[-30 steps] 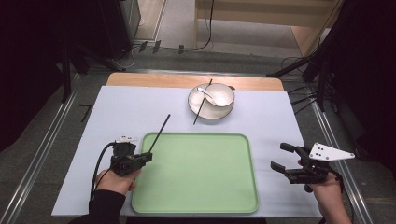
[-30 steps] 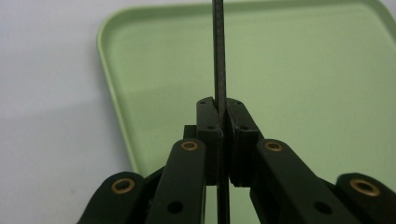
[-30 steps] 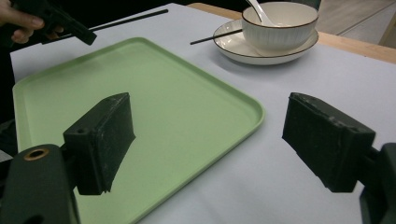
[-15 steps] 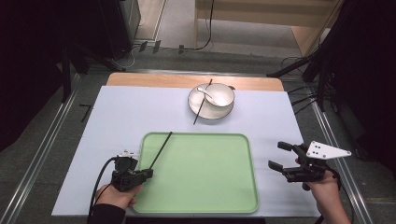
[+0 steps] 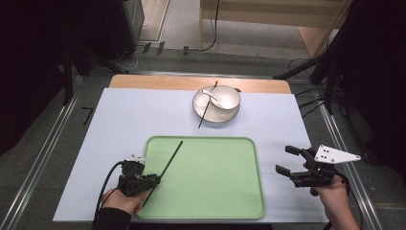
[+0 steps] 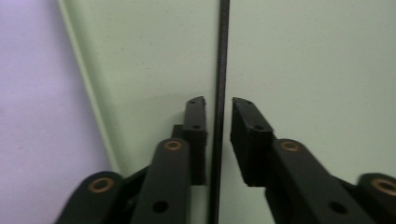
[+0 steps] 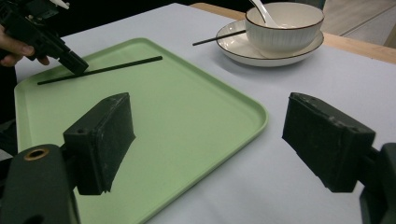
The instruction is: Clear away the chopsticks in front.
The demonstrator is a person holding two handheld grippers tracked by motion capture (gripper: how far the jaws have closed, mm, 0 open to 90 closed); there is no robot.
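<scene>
One green tray (image 5: 206, 191) lay nearest the person. Beyond it stood one plate (image 5: 210, 116) with one bowl (image 5: 225, 97) and spoon (image 5: 209, 94). There were two chopsticks: one (image 5: 206, 106) on the plate, one (image 5: 165, 165) over the tray's left edge, between the left gripper's (image 5: 154, 179) slightly parted jaws, a gap visible in its own view. Right of the tray, the right gripper (image 5: 284, 159) was spread wide.

I saw one thin black chopstick (image 5: 167, 165) lying slantwise over my green tray's (image 5: 215, 201) left part, its twin (image 5: 207, 105) propped across the saucer (image 5: 210, 117) beside the bowl (image 5: 222, 98).
</scene>
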